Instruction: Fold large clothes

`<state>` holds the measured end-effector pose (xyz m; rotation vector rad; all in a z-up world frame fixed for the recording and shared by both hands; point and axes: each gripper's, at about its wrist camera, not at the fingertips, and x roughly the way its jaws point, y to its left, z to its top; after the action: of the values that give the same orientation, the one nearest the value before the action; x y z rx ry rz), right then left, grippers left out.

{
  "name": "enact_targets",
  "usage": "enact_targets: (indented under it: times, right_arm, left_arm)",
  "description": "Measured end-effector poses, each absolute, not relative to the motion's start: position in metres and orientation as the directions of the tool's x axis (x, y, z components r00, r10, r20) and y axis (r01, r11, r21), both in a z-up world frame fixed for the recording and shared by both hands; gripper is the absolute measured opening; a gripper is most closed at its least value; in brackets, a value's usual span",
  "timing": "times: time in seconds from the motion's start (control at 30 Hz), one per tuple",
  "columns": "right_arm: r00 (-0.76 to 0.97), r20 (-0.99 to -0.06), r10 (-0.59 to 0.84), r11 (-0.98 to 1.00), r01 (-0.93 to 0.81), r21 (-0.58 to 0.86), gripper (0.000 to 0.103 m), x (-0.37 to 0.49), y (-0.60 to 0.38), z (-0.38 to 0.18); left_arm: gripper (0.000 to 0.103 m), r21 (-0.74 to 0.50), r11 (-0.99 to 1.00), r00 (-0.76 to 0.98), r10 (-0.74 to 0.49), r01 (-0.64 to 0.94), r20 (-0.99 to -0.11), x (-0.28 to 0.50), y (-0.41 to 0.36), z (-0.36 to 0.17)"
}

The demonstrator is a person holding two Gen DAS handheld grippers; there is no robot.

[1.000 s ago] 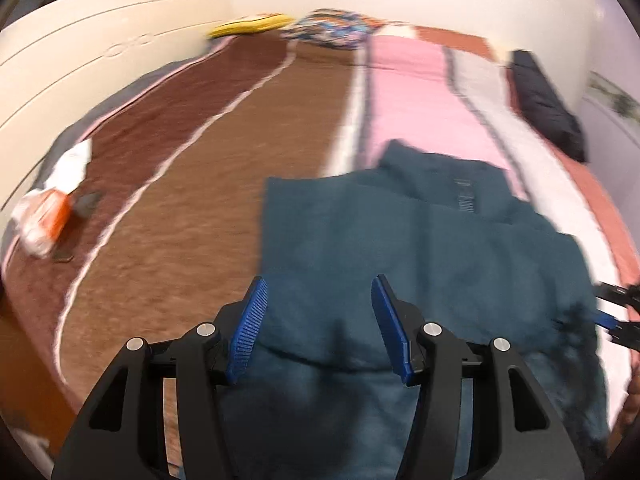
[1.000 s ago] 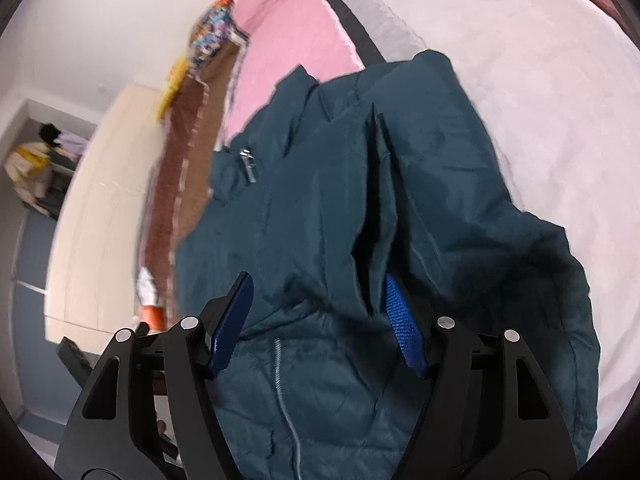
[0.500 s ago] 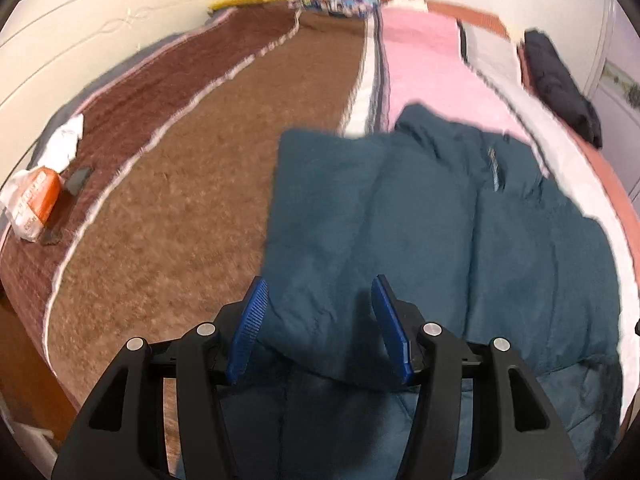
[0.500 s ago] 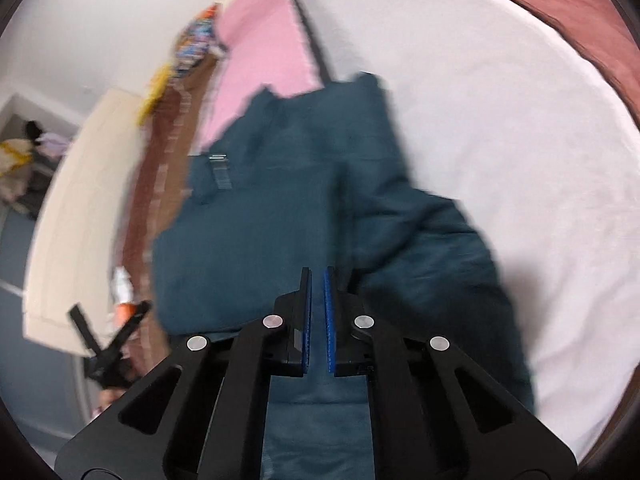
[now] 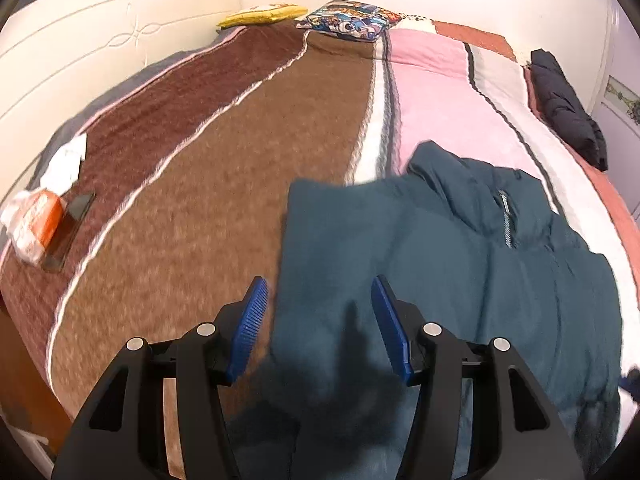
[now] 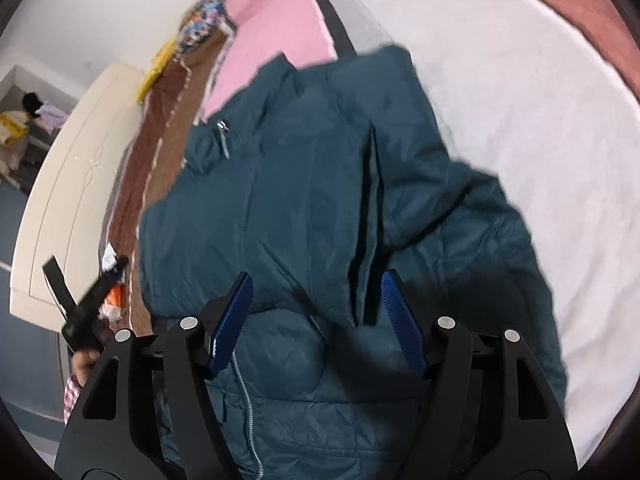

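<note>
A dark teal padded jacket (image 5: pixel 460 264) lies on the bed, sleeves folded in over its body, collar and zip at the far end. It also fills the right wrist view (image 6: pixel 320 208). My left gripper (image 5: pixel 320 320) is open and empty, hovering above the jacket's near left edge. My right gripper (image 6: pixel 316 312) is open and empty above the jacket's near part, over a folded sleeve edge. The left gripper shows in the right wrist view (image 6: pixel 86 304) at the far left, held by a hand.
The bed has a striped blanket (image 5: pixel 224 152) in brown, pink and white. An orange and white packet (image 5: pixel 34 220) and a dark phone (image 5: pixel 70 236) lie at the left. A dark folded garment (image 5: pixel 568 108) lies at far right. Pillows (image 5: pixel 344 20) and headboard (image 5: pixel 80 44) lie beyond.
My right gripper was shut half a second ago and is now open, with the view closer over the jacket. My left gripper stayed open and shifted left along the jacket's edge.
</note>
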<state>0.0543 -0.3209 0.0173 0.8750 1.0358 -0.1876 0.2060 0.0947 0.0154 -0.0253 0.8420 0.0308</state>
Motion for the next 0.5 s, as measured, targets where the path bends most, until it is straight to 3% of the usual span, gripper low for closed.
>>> enact_targets:
  times: [0.07,0.13,0.17,0.27,0.5]
  right_arm:
    - [0.503,-0.825,0.257,0.658,0.534,0.531,0.066,0.060,-0.318,0.006]
    - [0.483,-0.830,0.280,0.667,0.524,0.530,0.034,0.065,-0.315,0.001]
    - [0.466,-0.840,0.278,0.676,0.526,0.516,0.014,0.067,-0.314,-0.001]
    - [0.478,-0.840,0.258,0.683,0.524,0.509,0.008,0.065,-0.316,0.003]
    - [0.443,-0.858,0.259,0.660,0.568,0.492,0.008,0.055,-0.331,-0.015]
  left_arm:
    - [0.054,-0.007,0.999,0.658,0.016,-0.033,-0.752,0.223,0.090,0.012]
    - [0.054,0.000,0.999,0.646,0.021,-0.033,-0.763,0.235,0.085,0.006]
    - [0.054,-0.003,0.999,0.628,0.019,-0.034,-0.778,0.242,0.082,0.001]
    - [0.054,-0.001,0.999,0.584,0.021,-0.038,-0.811,0.253,0.073,-0.013]
    - [0.054,0.018,1.000,0.557,0.009,0.010,-0.830,0.253,0.052,-0.033]
